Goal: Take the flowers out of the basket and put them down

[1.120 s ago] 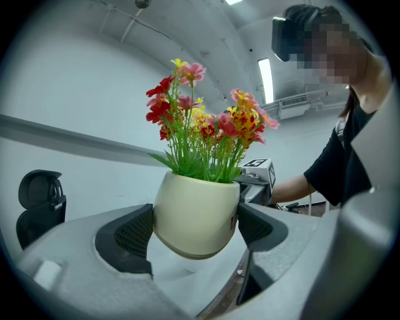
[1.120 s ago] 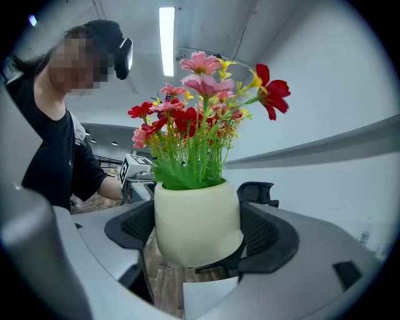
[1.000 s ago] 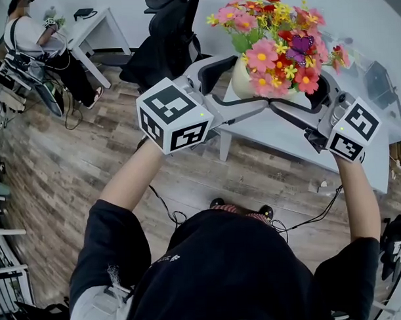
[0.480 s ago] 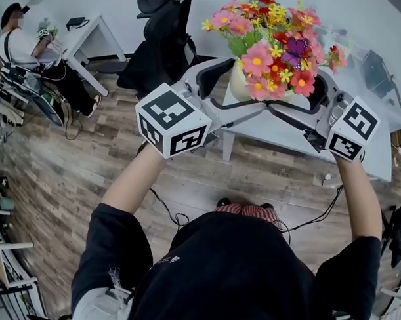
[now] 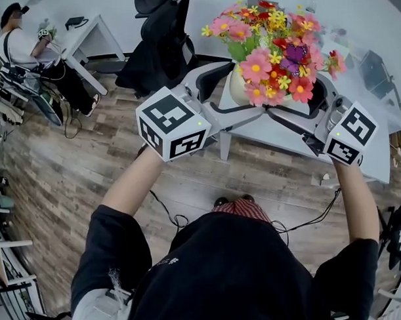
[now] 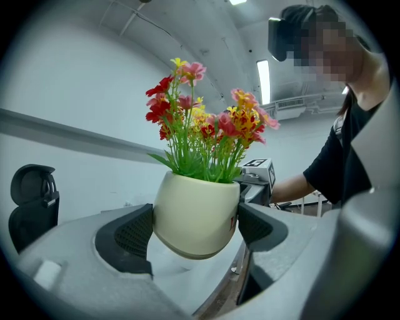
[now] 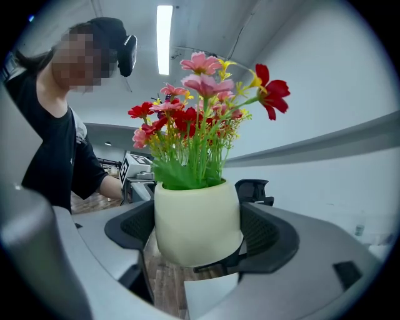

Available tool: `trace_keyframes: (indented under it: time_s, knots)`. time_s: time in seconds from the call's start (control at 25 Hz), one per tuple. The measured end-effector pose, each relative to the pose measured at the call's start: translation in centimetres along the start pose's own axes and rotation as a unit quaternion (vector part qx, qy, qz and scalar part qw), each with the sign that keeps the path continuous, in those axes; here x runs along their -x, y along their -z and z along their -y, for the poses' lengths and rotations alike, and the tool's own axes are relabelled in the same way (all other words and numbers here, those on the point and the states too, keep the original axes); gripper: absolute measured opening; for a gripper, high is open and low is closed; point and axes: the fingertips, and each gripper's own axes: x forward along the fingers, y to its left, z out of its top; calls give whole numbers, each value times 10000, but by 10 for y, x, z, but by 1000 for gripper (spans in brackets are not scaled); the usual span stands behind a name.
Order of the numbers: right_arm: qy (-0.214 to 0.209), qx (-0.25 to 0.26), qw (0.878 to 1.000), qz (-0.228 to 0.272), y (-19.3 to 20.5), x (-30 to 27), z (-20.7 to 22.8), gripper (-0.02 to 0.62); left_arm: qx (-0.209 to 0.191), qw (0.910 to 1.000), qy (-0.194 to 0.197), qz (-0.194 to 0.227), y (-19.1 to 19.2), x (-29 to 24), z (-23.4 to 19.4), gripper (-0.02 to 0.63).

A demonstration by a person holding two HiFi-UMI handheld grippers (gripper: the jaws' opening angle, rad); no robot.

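Cream pot of flowers held in both grippers
The pot (image 5: 238, 86), full of pink, red and yellow flowers (image 5: 275, 45), hangs in the air over the white worktop (image 5: 285, 137), its base touching nothing. The left gripper (image 6: 195, 232) has its jaws clamped on the pot's sides, and the right gripper (image 7: 197, 234) grips it likewise from the opposite side
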Motion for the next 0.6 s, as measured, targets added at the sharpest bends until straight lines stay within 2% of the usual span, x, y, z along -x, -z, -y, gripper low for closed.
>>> trace_keyframes:
  time_s: [0.6]
  knots:
    - [-286, 122, 9995, 53, -6, -2, -1, 442, -56, 9995, -298, 5, -5, 4, 1, 436]
